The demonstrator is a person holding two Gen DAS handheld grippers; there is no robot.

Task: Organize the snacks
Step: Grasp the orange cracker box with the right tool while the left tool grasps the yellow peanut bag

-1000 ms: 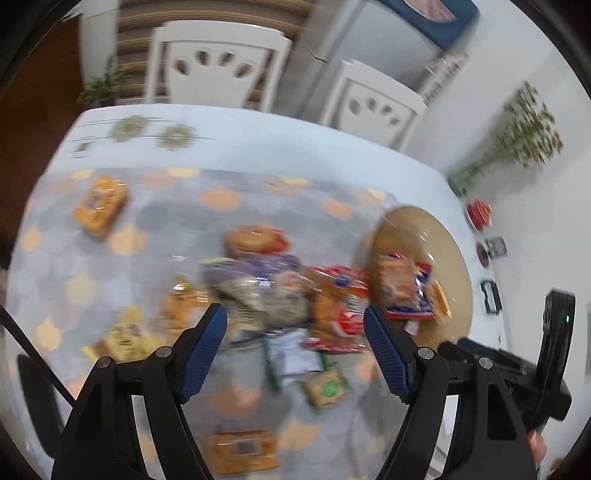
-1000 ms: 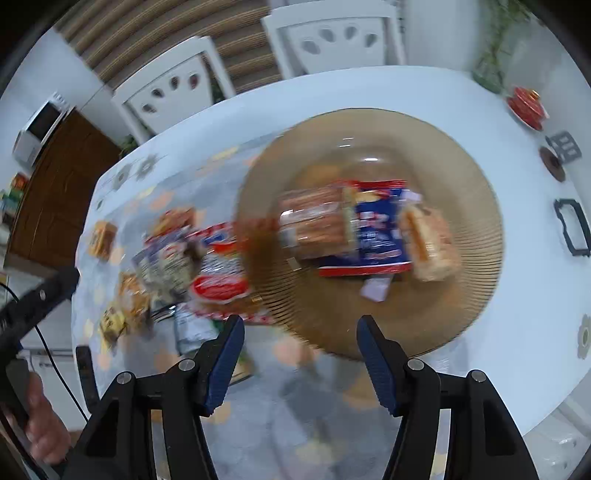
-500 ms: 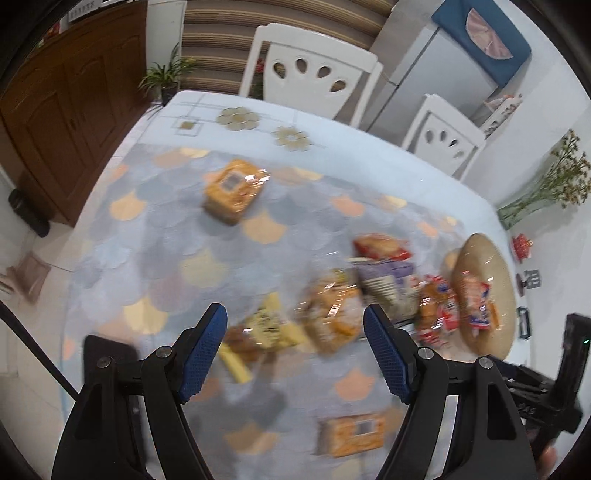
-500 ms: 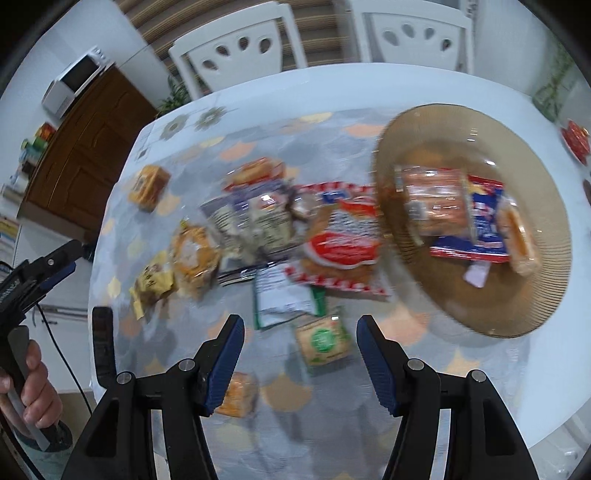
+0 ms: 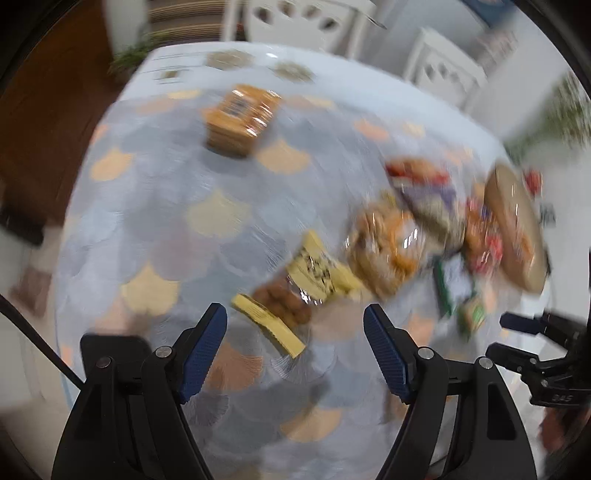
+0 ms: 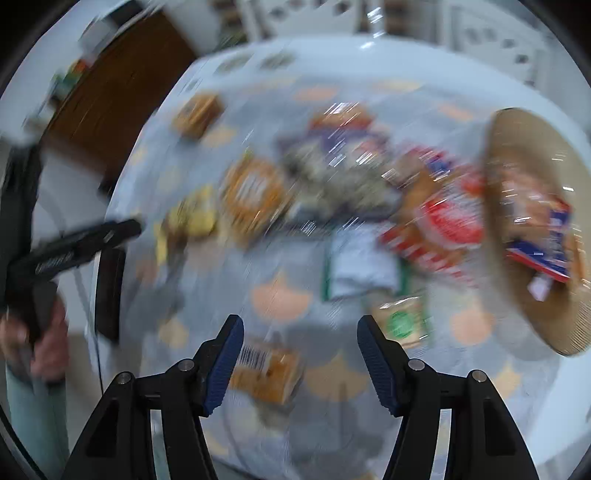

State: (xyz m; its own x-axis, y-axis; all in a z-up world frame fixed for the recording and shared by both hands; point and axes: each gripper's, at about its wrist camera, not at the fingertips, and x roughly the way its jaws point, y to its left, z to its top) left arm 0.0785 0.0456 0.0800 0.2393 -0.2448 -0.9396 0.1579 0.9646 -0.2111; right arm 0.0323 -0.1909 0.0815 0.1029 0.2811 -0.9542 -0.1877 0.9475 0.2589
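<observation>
Left wrist view: the left gripper [image 5: 295, 347] hangs open and empty over the mat [image 5: 155, 206], a yellow packet [image 5: 291, 295] just beyond its tips. Snacks [image 5: 391, 240] pile toward two o'clock beside the brown plate [image 5: 517, 229]. The right gripper [image 6: 299, 354] also gapes empty; an orange pack [image 6: 266, 365] lies between its fingers, the plate [image 6: 517, 147] at two o'clock.

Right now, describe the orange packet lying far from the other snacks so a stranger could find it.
Start at the scallop-patterned tablecloth and look to its far side, toward the white chairs. The orange packet lies there alone, apart from the snack pile beside the brown plate. It is blocky, with a barcode label on top.
</observation>
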